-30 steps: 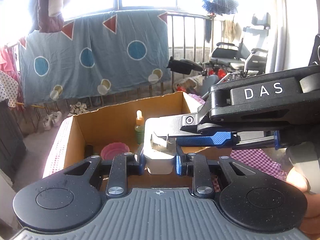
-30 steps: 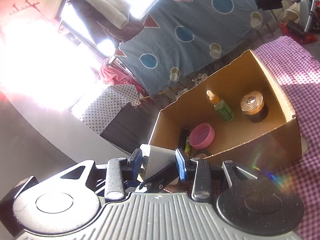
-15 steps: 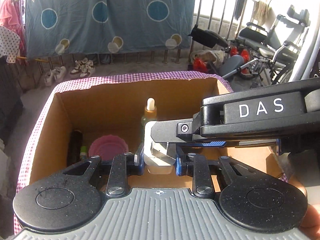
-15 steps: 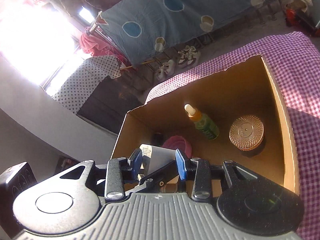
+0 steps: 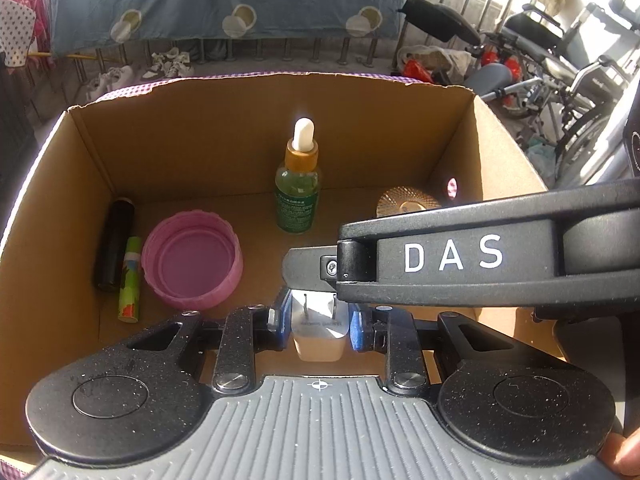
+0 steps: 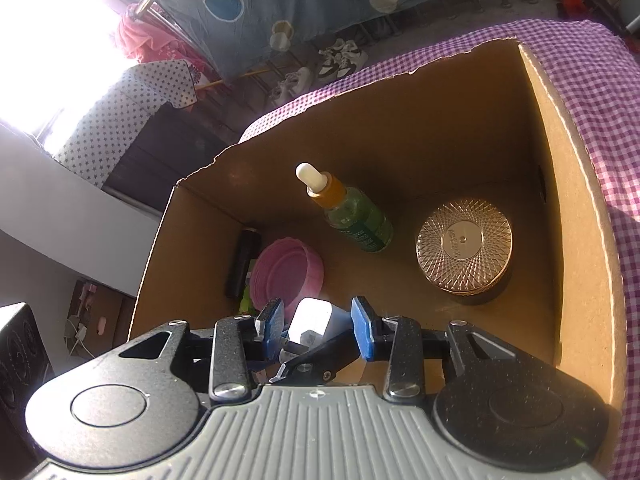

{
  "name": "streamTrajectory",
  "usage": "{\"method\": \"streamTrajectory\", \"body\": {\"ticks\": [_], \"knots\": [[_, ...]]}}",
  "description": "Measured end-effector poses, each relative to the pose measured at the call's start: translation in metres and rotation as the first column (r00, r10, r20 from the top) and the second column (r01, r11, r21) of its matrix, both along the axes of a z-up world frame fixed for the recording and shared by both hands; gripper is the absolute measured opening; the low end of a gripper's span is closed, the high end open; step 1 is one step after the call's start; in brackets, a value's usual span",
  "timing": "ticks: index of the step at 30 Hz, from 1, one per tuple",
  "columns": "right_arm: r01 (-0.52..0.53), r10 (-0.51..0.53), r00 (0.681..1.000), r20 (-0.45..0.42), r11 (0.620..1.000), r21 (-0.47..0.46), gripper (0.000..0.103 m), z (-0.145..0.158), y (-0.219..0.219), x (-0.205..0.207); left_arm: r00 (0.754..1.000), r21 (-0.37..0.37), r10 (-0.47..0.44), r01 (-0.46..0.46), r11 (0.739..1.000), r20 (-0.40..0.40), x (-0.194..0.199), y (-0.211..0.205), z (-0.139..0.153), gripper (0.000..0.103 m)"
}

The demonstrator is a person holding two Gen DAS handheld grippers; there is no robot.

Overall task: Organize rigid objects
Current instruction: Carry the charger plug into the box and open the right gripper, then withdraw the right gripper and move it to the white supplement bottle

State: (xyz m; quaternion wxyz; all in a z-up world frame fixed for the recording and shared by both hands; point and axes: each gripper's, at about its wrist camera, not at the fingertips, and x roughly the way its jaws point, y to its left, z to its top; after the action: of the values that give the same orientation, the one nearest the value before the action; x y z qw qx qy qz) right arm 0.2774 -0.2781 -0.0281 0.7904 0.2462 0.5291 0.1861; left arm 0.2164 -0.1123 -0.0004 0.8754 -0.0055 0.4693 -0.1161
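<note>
The plug (image 5: 318, 330) is a small white charger block with two metal prongs sticking up, pinched tight between the left gripper (image 5: 318, 326)'s blue pads, low over the near end of the box (image 5: 180, 128). The right gripper (image 6: 318, 326) reaches across it from the right, with fingers standing a bit apart; whether they press on the plug, I can't tell. Past the fingers: a green dropper bottle (image 5: 298, 196) upright dead ahead, a pink lid (image 5: 192, 254) to the left, then a thin tube (image 5: 130, 280) and a dark tube (image 5: 114, 244) by the wall. A gold jar (image 6: 464, 246) sits to the right. The right gripper's arm blocks most of that jar from the left camera.
</note>
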Motion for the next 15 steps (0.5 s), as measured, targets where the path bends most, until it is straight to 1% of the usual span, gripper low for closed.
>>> {"method": "streamTrajectory", "body": {"ticks": [1, 5, 7, 8, 9, 10, 11, 12, 14, 15], "knots": [[0.0, 0.0, 1.0, 0.006, 1.0, -0.008, 0.041, 0.001, 0.0, -0.001, 1.0, -0.003, -0.001, 0.001, 1.0, 0.004, 0.0, 0.0, 0.0, 0.029], [0.014, -0.013, 1.0, 0.028, 1.0, -0.025, 0.041, 0.005, -0.001, -0.006, 1.0, -0.004, -0.009, 0.009, 1.0, 0.023, -0.002, -0.003, 0.003, 0.031], [0.031, -0.03, 0.998, 0.047, 0.999, -0.019, 0.041, 0.007, -0.005, -0.01, 0.999, -0.019, -0.014, 0.015, 1.0, 0.034, -0.005, -0.002, 0.005, 0.036], [0.044, -0.043, 0.997, 0.062, 0.999, -0.005, 0.041, 0.009, -0.008, -0.011, 0.999, -0.029, -0.013, 0.014, 0.999, 0.043, -0.007, -0.002, 0.007, 0.041], [0.058, -0.058, 0.995, 0.081, 0.998, 0.013, 0.041, 0.012, -0.013, -0.016, 0.998, -0.04, -0.01, 0.012, 0.999, 0.055, -0.009, -0.001, 0.009, 0.051], [0.072, -0.074, 0.993, 0.095, 0.997, 0.027, 0.041, 0.015, -0.016, -0.021, 0.998, -0.052, -0.008, 0.012, 0.999, 0.069, -0.013, 0.0, 0.011, 0.057], [0.089, -0.093, 0.989, 0.113, 0.995, 0.04, 0.041, 0.02, -0.02, -0.028, 0.996, -0.061, -0.011, 0.017, 0.998, 0.089, -0.017, 0.001, 0.014, 0.067], [0.107, -0.113, 0.984, 0.137, 0.993, 0.055, 0.041, 0.027, -0.024, -0.036, 0.994, -0.062, -0.015, 0.022, 0.998, 0.11, -0.023, 0.002, 0.017, 0.072], [0.135, -0.148, 0.972, 0.185, 0.988, 0.081, 0.041, 0.039, -0.03, -0.054, 0.989, -0.064, -0.032, 0.042, 0.997, 0.147, -0.033, 0.004, 0.024, 0.073], [0.148, -0.166, 0.964, 0.21, 0.984, 0.098, 0.041, 0.047, -0.033, -0.065, 0.986, -0.067, -0.044, 0.055, 0.996, 0.161, -0.039, 0.004, 0.028, 0.076]]}}
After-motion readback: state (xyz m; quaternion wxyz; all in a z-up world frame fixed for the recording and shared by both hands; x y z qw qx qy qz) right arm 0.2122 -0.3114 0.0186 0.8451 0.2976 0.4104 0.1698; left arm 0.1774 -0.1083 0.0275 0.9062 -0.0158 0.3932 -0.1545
